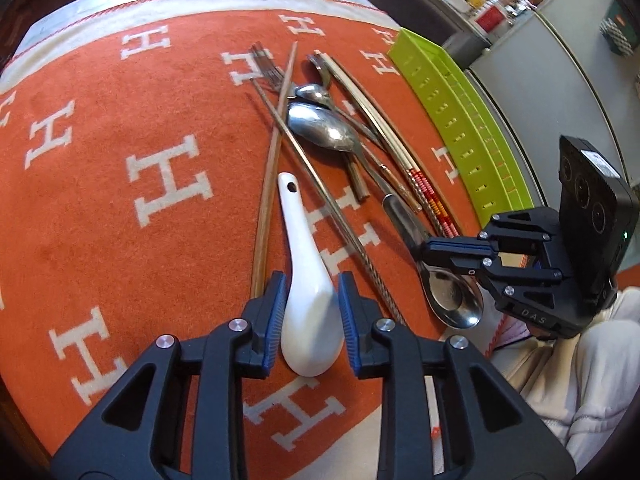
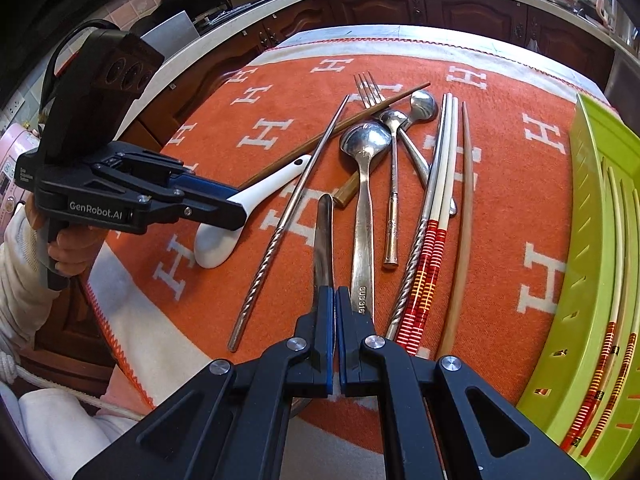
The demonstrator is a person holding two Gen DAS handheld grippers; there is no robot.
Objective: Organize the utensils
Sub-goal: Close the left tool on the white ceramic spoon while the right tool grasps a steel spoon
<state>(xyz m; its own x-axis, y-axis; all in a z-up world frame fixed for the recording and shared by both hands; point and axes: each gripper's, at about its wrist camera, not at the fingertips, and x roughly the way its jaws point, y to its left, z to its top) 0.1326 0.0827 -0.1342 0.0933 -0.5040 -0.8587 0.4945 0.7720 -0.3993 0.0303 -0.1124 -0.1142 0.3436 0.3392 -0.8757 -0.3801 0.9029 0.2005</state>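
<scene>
The right gripper (image 2: 335, 300) has its jaws pressed together on the handle of a big metal spoon (image 1: 452, 292). The bowl of that spoon is hidden under the gripper in the right wrist view; only its handle (image 2: 323, 236) sticks out ahead.

The left gripper (image 1: 311, 292) has its jaws spread on both sides of the white spoon (image 1: 308, 312). The blue pads (image 1: 276, 320) sit just beside the spoon's wide end. I cannot tell if they touch it. In the right wrist view this gripper covers the middle of the white spoon (image 2: 212, 246).

The other forks, spoons and chopsticks (image 2: 444, 160) lie in a crossed pile on the orange blanket (image 1: 100, 220) that covers the worktop. Some handles are hidden under others.

The green tray (image 2: 600, 240) sits near the blanket's right edge and is cut off by the picture. A few chopsticks (image 2: 618, 280) lie inside it.

The blanket is bare to the left of the pile.
</scene>
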